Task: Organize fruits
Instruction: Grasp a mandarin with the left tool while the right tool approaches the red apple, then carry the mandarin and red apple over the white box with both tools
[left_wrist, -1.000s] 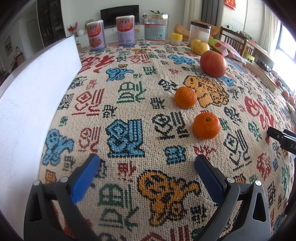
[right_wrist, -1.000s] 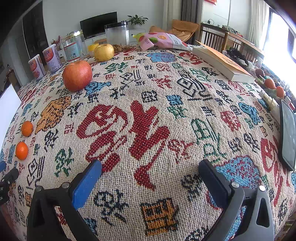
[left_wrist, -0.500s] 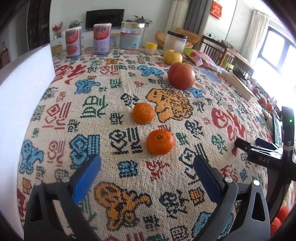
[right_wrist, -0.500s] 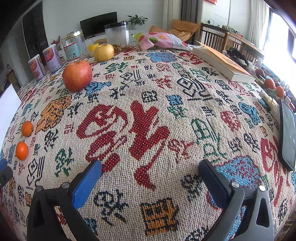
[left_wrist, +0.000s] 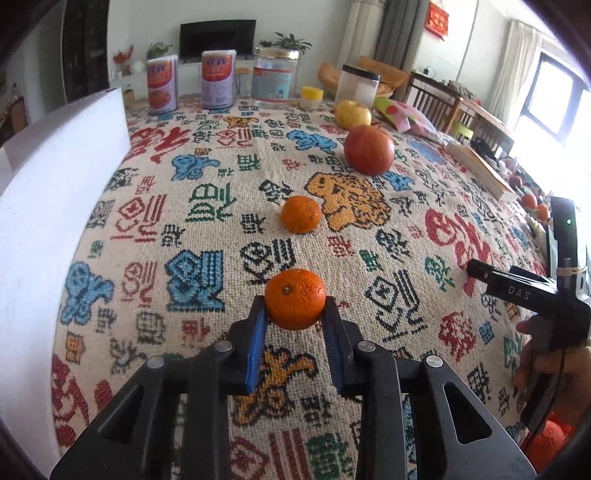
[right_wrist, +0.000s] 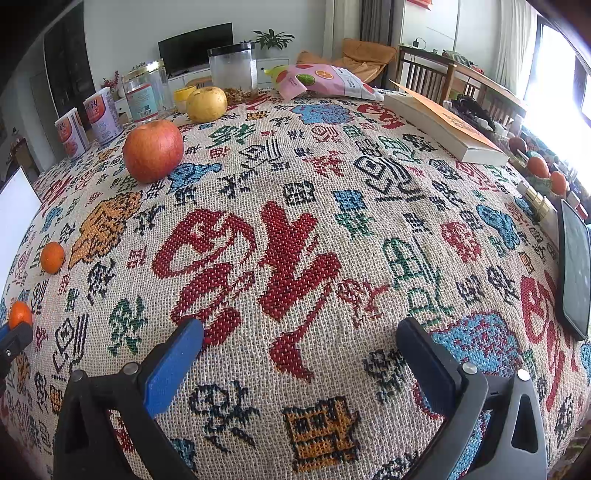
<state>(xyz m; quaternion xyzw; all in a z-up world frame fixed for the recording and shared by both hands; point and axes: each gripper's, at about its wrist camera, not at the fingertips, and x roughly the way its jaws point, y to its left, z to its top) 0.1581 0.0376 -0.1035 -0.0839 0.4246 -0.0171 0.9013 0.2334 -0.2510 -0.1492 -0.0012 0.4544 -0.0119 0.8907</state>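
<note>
Your left gripper (left_wrist: 294, 314), jaws just closed, clamps a mandarin (left_wrist: 295, 298); your right gripper (right_wrist: 301, 354), marked "DAS", gapes wide over the cloth (right_wrist: 295, 192), holding nothing. Can labels unreadable.

The left tongs (left_wrist: 295, 314) have just been closing: a second ago their blue pads (left_wrist: 255, 343) stood wide apart over bare patterned cloth, and now they press on either side of the nearer mandarin (left_wrist: 295, 298). That mandarin lay ahead and to the right of them on the counter (left_wrist: 207, 206) before; it now sits centred between the pads. The left wrist view has swung towards the right, so the white board (left_wrist: 55, 206) fills less of it, and the right tongs (left_wrist: 476, 267) with the hand (left_wrist: 546, 365) holding them show more fully at its right edge
</note>
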